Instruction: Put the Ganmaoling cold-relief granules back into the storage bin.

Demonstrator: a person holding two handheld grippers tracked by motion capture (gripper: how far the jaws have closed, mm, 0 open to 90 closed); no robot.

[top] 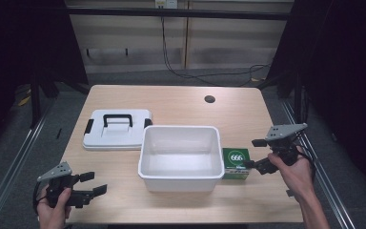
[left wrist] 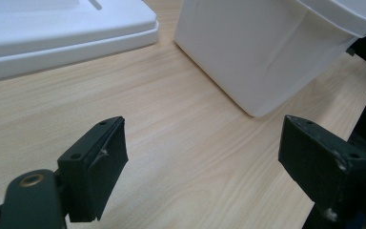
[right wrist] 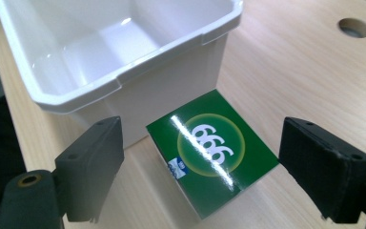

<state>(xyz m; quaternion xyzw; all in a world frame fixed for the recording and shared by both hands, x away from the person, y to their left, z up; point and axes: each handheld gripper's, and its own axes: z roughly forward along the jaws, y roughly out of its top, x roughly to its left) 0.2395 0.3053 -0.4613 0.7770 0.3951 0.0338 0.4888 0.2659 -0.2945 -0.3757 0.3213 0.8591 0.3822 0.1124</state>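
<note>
item: green box [right wrist: 212, 152], on table touching white bin [top: 180, 177] at its right side. right gripper [right wrist: 200, 176] spread, jaws straddling box; likely step: lower squarely, pinch opposite sides. left gripper [left wrist: 202, 162] spread, idle, empty.

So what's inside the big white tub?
Nothing that I can see. The tub is open, and its white floor looks bare from above and past the right tongs. The near wall hides a strip of floor.
</note>
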